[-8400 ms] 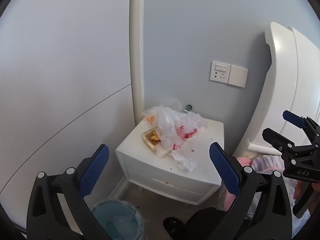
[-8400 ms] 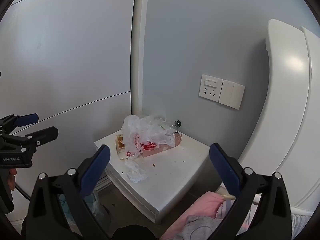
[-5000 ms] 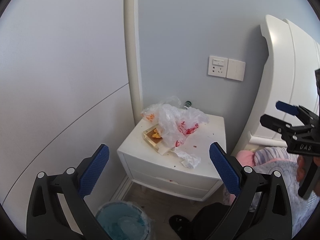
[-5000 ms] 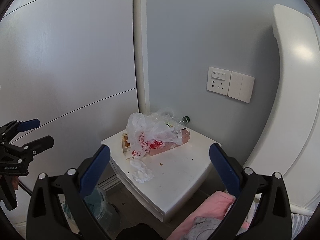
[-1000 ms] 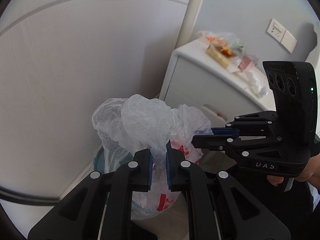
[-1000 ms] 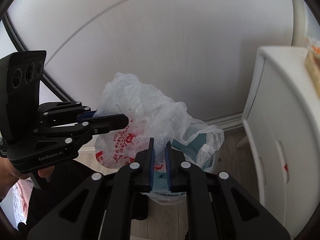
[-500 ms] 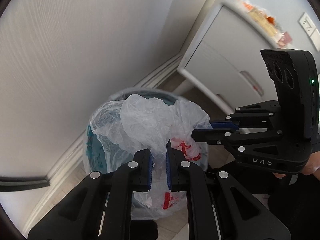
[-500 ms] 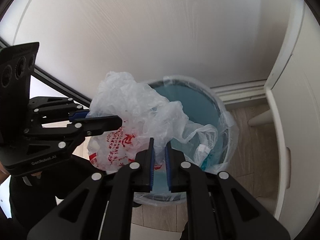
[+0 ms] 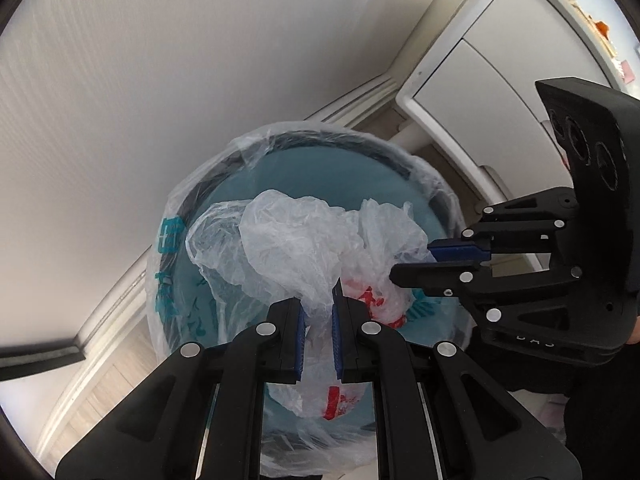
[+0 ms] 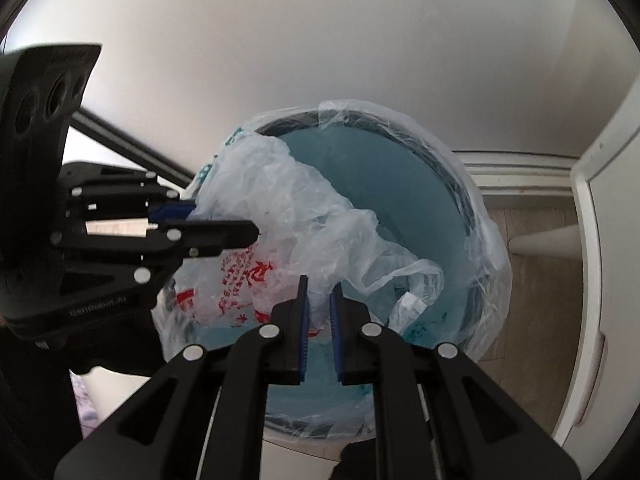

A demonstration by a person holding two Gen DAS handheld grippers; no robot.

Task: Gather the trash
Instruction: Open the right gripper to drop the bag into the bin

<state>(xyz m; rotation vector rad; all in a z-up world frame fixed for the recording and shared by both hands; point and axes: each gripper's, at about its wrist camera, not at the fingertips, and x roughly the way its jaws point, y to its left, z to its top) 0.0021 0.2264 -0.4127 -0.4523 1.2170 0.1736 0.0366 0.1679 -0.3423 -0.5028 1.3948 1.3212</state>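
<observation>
Over on the left a pale wall panel point(image 9: 168, 92) comes down to a white skirting board point(image 9: 120, 292), with a strip of wood-look floor point(image 9: 100, 392) beside it. Against that stands the round trash bin point(image 9: 320, 168), teal inside and lined with a clear liner point(image 9: 168, 264) that folds out over its rim and carries teal print. Directly above the bin's mouth hangs the crumpled plastic bag point(image 9: 296, 248), thin, whitish and printed in red lower down, bunched into loose folds at the top. The left gripper point(image 9: 318, 320) points steeply down at it, its blue pads point(image 9: 301, 336) drawn nearly together with a twist of the bag's film pinched between them. Just right of that, the right gripper point(image 9: 412, 264) reaches in from the side, fingers level and pressed close on another fold of the same bag; seen from its own camera, the right gripper point(image 10: 318, 312) has a wisp of the bag point(image 10: 288, 216) between its blue pads point(image 10: 335, 332), and the left gripper point(image 10: 224, 224) comes in from the far side, clamped on the film. The bag's lower part sags within the ring of the bin point(image 10: 400, 184); I cannot tell whether it touches the liner. A loose handle loop point(image 10: 416, 280) trails to the right inside the rim. Further right stands the white nightstand point(image 9: 480, 64) on a slim tapered leg point(image 10: 544, 244), with scraps of litter point(image 9: 600, 28) on its top edge.
</observation>
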